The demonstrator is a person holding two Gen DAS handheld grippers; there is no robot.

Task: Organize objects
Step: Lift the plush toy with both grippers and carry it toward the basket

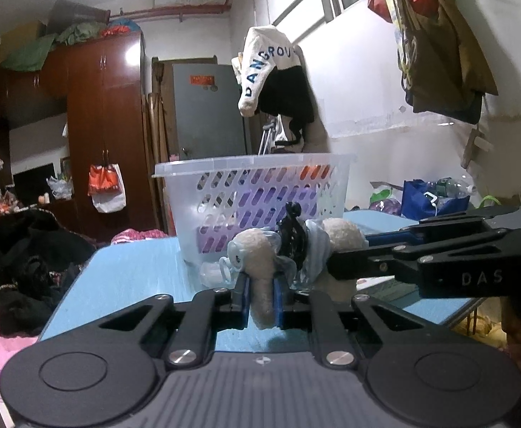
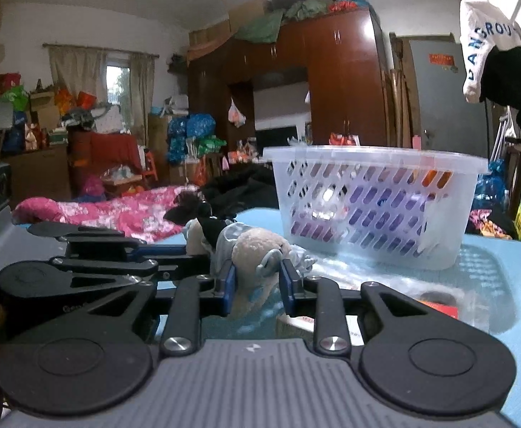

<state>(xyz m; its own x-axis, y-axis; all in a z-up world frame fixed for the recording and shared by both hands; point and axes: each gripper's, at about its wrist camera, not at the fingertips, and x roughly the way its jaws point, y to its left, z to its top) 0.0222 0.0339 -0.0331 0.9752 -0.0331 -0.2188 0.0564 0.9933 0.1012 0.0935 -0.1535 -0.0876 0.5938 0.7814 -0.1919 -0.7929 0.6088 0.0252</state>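
Tools both clamp one plush toy (image 1: pixel 260 264): left tool (image 1: pixel 262 303) and right tool (image 2: pixel 257 287), near the basket (image 1: pixel 253 167) on the desk (image 1: pixel 135 278)

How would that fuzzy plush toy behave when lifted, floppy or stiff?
Probably floppy: the plush toy squashes between the left gripper and the right gripper. It looks light and fuzzy, so it should not slip.

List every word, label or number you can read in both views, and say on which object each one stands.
"DANGROU": white hanging garment, letters partly hidden by folds.
"DAS": side of the right gripper, cut off by its edge.
Red sign on the grey door: too blurred to read.
Red-and-white package on the table: unreadable.
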